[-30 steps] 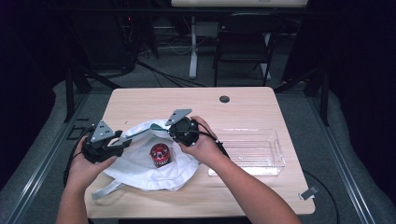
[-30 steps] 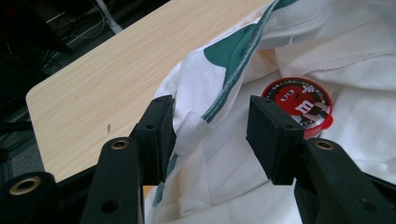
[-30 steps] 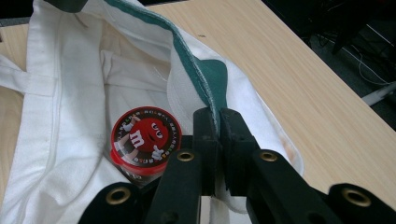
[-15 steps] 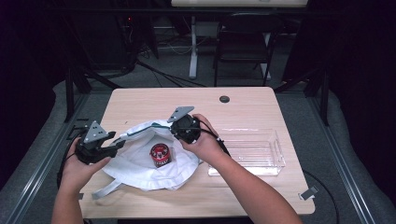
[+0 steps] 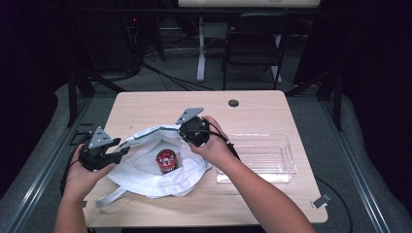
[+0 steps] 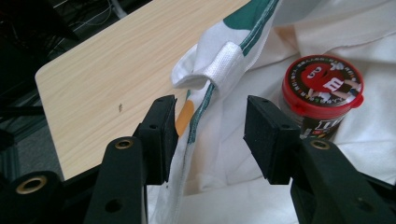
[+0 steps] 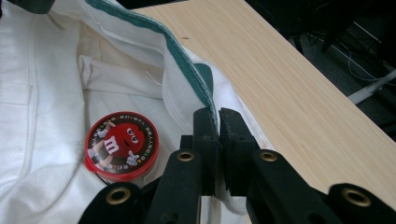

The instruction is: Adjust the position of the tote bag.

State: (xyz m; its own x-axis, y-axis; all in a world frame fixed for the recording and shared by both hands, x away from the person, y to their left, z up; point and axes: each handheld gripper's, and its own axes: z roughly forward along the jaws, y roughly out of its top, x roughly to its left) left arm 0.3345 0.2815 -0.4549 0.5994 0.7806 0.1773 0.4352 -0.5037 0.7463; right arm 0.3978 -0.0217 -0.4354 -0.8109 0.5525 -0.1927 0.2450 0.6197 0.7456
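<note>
Worktop [image 5: 145,104] from above: white cloth bag [image 5: 145,170] lies open, M&M's tin [image 5: 165,160] inside. Left hand-held gripper [image 6: 210,123]: its jaws, just closing, stand apart astride the green-trimmed rim [image 6: 198,116]; centre it before squeezing. Right hand-held gripper [image 7: 218,135] is clamped on the far rim; keep it taut.

A light wooden table [image 5: 272,109] with rounded corners stands on grey carpet [image 5: 335,124], its round cable grommet [image 5: 233,103] at twelve o'clock near the far edge. Beyond it, at one o'clock, a dark chair [image 5: 252,53] faces the table, and at twelve o'clock a white desk leg [image 5: 200,53] rises to a pale desktop. Black cables [image 5: 165,77] trail over the floor at eleven o'clock. Metal floor rails [image 5: 29,194] run along nine and three o'clock. The room behind is dim, nearly black.
</note>
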